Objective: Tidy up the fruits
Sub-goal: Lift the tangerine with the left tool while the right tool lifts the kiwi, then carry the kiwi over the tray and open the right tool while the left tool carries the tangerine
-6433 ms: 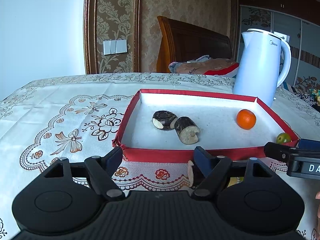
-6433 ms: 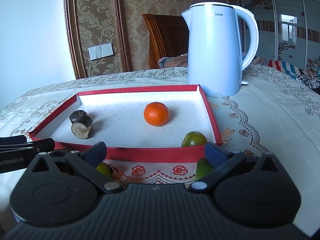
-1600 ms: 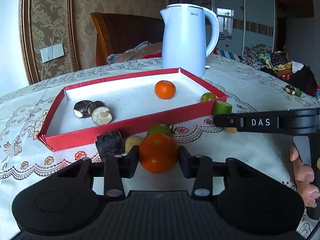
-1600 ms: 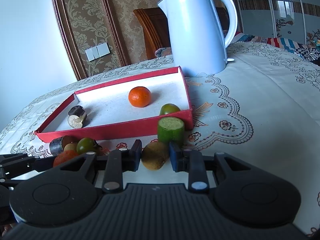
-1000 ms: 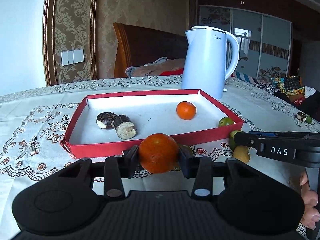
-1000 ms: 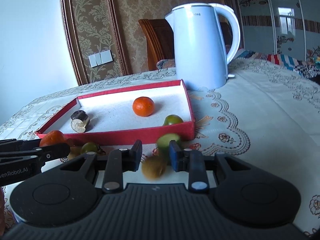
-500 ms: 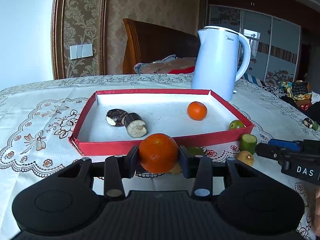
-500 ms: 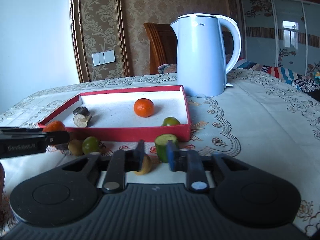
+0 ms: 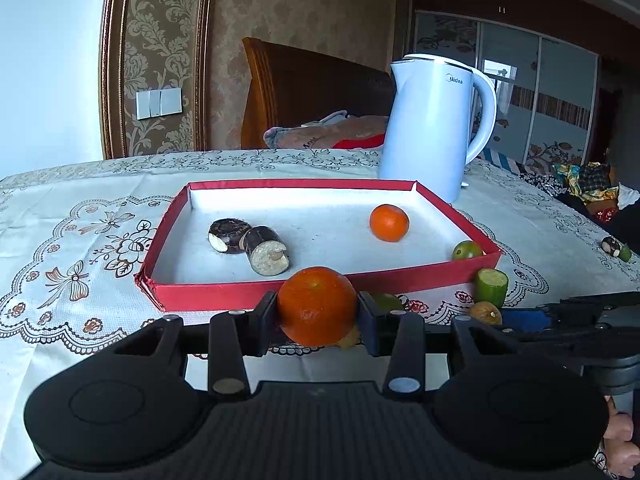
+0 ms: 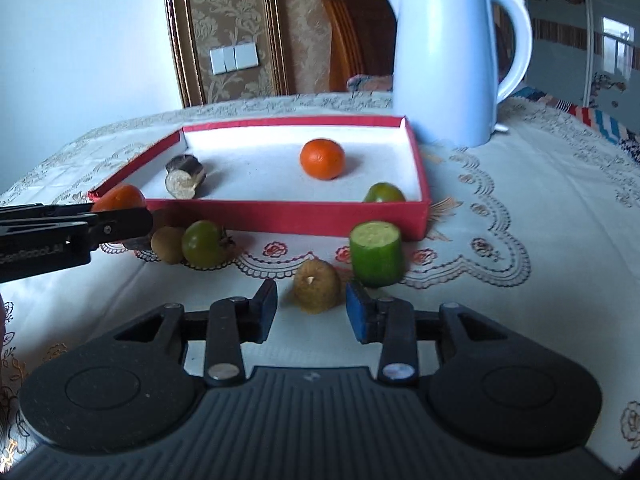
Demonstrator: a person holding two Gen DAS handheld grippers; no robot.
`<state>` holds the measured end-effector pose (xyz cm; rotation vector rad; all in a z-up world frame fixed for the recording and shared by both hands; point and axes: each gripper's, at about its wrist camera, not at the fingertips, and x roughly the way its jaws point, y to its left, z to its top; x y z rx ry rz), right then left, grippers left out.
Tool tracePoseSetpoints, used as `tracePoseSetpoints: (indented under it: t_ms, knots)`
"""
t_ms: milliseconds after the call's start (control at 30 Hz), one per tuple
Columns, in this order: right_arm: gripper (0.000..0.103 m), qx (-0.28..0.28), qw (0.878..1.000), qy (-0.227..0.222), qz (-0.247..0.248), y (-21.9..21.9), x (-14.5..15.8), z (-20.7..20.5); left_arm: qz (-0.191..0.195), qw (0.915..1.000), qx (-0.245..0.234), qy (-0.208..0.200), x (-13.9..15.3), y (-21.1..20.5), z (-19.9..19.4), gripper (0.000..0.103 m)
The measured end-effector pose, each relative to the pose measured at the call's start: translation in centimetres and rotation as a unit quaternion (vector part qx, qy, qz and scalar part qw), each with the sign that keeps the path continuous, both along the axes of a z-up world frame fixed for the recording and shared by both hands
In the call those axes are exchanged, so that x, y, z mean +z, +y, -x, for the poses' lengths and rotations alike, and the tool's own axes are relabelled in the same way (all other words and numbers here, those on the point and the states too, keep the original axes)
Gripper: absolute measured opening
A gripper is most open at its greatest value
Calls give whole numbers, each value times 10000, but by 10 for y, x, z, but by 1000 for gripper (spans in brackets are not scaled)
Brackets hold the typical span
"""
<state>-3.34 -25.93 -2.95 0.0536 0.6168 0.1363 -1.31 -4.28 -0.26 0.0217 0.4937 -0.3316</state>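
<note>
Tray (image 9: 460,270) lies straight ahead of our left gripper (image 9: 318,314), whose fingers clamp an orange (image 9: 317,305) held just short of the near red wall, so we judge it must go forward over that wall. Our right gripper (image 10: 311,311) hangs low and level, fingers apart and empty, a brown fruit (image 10: 317,285) on the tabletop just ahead between them.

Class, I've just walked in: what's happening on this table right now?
A person with two handheld grippers is sorting fruit into a red tray. The left gripper is shut on an orange in front of the tray. The right gripper is open, a brown kiwi sitting on the cloth just ahead of it. An orange, a green fruit and two dark pieces lie inside.
</note>
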Motion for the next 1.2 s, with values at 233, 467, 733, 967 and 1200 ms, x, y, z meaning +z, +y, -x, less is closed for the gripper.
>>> tracePoseSetpoints:
  t_ms: [233, 467, 733, 967, 1200]
  knots:
    - [25, -16, 9998, -66, 190, 7, 1, -4, -44, 10000, 58, 3, -1, -1, -1, 42]
    - [25, -162, 9980, -540, 271, 7, 10, 7, -28, 9998, 199, 6, 0, 2, -2, 42]
    - [25, -233, 9952, -869, 374, 18, 29, -6, -39, 9991, 422, 33, 5, 6, -11, 42]
    - [25, -267, 9961, -688, 475, 30, 31, -43, -187, 9975, 679, 1, 11, 9, -34, 42]
    - [25, -255, 9974, -419, 531, 35, 23, -69, -333, 9967, 733, 135, 7, 3, -58, 42]
